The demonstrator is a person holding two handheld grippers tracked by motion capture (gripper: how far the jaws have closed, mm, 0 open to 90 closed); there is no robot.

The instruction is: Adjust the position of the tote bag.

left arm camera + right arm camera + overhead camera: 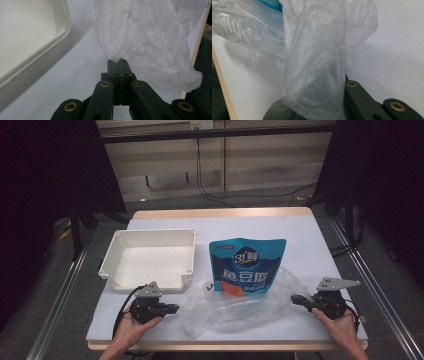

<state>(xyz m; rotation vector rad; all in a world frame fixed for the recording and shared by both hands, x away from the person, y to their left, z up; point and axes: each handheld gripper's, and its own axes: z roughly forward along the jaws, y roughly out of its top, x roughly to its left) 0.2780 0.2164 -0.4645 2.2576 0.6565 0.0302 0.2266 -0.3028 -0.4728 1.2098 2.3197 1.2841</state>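
at the table's near edge, my left gripper was clenched on a pinch of the thin, crinkled clear plastic bag. film draped my right gripper, so i couldn't tell its grip. the glossy blue pouch sat partly inside the bag, bagging apparently unfinished; left of it lay the rigid white tray.

blue pouch, "31鲜", "鱼豆腐"
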